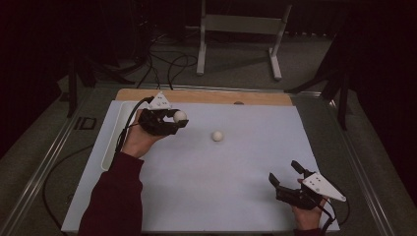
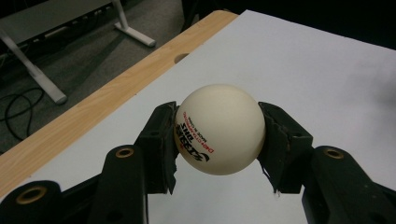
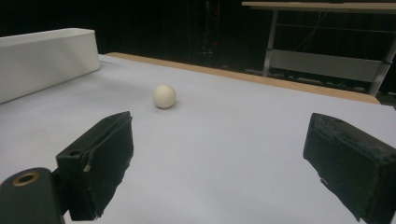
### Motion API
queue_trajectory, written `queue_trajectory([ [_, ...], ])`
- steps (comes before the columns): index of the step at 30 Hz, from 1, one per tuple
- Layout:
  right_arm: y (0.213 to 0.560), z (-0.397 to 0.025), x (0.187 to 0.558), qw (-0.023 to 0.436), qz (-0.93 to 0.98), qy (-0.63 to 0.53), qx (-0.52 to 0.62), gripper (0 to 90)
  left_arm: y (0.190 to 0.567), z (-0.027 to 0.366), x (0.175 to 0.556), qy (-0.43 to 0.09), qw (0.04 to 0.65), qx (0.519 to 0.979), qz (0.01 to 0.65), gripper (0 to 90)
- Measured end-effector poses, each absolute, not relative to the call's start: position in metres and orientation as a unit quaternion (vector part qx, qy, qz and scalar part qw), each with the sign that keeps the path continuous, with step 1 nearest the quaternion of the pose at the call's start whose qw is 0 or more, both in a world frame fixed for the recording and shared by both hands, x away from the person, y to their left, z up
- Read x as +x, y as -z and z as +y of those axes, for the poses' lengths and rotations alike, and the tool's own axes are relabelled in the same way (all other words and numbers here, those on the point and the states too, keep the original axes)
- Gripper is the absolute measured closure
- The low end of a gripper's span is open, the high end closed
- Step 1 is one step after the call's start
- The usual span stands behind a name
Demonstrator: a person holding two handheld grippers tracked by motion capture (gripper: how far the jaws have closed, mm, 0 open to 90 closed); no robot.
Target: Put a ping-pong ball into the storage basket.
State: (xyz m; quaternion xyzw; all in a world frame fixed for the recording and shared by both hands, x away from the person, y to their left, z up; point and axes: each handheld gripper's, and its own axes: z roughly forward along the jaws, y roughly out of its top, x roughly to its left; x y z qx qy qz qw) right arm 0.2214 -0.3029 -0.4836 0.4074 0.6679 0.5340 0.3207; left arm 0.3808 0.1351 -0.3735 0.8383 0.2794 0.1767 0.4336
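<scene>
White mat (image 1: 236,187) on table. Left gripper (image 1: 175,119) pinches ball (image 2: 219,129), far left; tray (image 1: 114,137) just left of it. Second ball (image 1: 217,135) at centre. Right gripper (image 1: 285,173) spread, near right.

In the high view, one ball (image 1: 217,135) lies at frame centre on the worktop (image 1: 236,196). Upper left of it, the left gripper (image 1: 173,119) holds a second ball (image 1: 180,116). The tray (image 1: 113,142) runs along the left edge; the right gripper (image 1: 285,173) sits lower right.

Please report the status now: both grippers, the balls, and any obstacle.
Left gripper shut on white ball, held above mat. Right gripper open, empty. Second ball loose mid-mat. No obstacle between.
</scene>
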Motion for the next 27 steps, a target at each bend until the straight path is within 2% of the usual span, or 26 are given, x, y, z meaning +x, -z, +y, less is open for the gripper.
queue_trajectory([
  [27, 0.484, -0.303, 0.221, 0.321, 0.667, -0.534, 0.407, 8.2, 0.371, 0.155, 0.382, -0.187, 0.431, 0.833, 0.293, 51.2],
])
